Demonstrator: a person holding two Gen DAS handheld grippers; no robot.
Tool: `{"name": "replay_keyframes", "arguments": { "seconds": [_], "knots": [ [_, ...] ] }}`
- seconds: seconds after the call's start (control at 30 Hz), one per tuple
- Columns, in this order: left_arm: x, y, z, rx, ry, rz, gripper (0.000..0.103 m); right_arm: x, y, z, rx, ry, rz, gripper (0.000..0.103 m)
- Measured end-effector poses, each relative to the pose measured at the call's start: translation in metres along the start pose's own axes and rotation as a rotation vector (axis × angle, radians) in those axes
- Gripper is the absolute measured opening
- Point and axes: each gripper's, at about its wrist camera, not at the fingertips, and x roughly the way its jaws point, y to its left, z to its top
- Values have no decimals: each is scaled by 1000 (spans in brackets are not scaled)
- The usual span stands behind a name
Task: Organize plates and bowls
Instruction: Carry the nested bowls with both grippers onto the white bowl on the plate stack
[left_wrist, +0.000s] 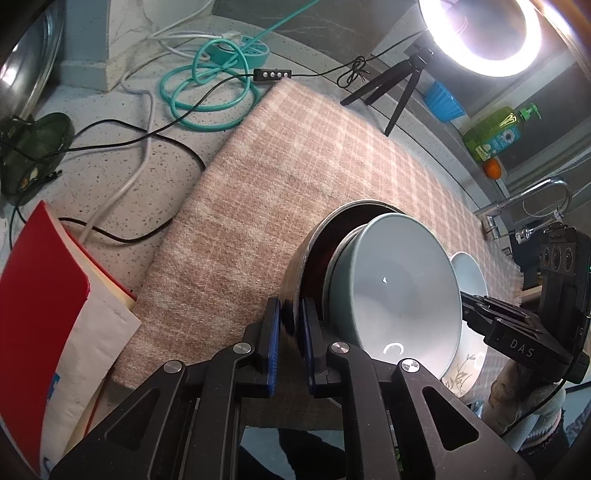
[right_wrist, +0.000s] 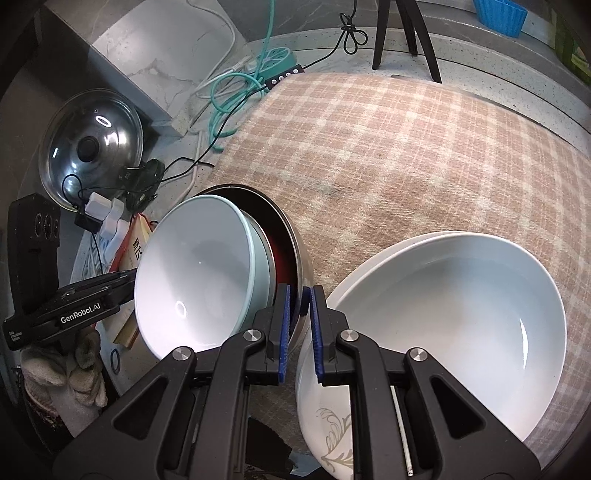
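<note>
We have both grippers clamped on opposite rims of the steel bowl (right_wrist: 295, 236), the left gripper (left_wrist: 291, 317) and the right gripper (right_wrist: 299, 306) each pinched narrow on its wall, so we judge the step to be lifting this nest. It sits on the checked cloth (left_wrist: 295, 155) with a pale blue bowl (left_wrist: 399, 280) tilted inside it. Next we should raise evenly, clearing the white dishes (right_wrist: 454, 306) stacked just beside.
</note>
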Motion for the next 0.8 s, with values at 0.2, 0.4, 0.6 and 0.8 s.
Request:
{"name": "replay_keyframes", "arguments": {
  "seconds": [0.2,0.4,0.6,0.8],
  "knots": [
    [-4,-4,1,14,-12,18,9,-3,0,-1,19,-7,8,11],
    [-9,-11,6,31,-29,26,9,-9,-3,1,32,-23,6,11],
    [-7,-17,9,40,-27,35,9,-8,-9,2,62,-20,6,11],
    [-16,-23,15,54,-45,35,9,-18,-8,3,75,-37,24,11]
  ]
}}
